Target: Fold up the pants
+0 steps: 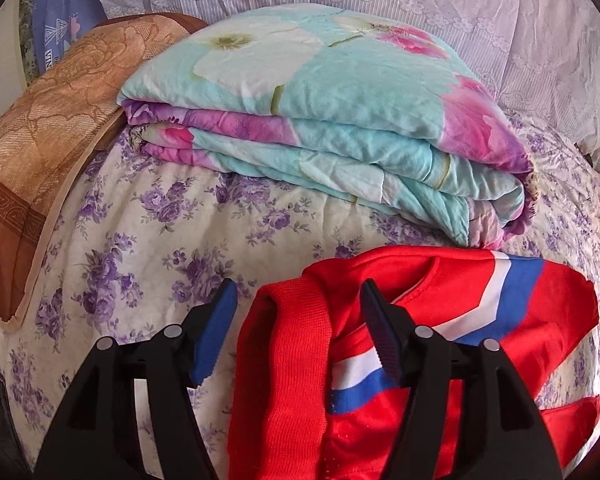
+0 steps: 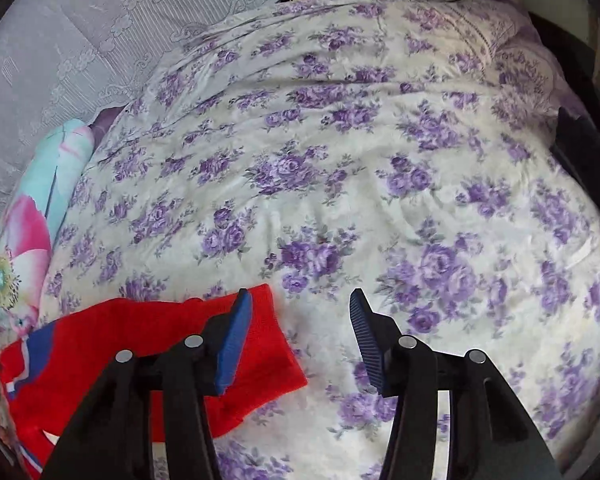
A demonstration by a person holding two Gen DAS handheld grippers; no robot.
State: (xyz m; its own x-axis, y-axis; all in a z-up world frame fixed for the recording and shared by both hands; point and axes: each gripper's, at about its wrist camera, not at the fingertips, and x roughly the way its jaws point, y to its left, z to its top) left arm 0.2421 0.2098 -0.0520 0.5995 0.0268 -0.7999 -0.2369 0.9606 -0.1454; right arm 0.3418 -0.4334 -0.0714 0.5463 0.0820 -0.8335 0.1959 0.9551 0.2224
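The red pants (image 1: 440, 344), with blue and white stripes, lie bunched on the bed (image 1: 148, 248) in front of a folded floral quilt (image 1: 324, 120). The left gripper (image 1: 298, 328) has its jaws wide open on either side of the ribbed red band; neither pad can be confirmed pressing the fabric. The right gripper (image 2: 300, 340) also has its jaws wide open and holds nothing, its left pad over the edge of the pants (image 2: 140, 344). A brown pillow (image 1: 48, 136) lies to the left of the quilt.
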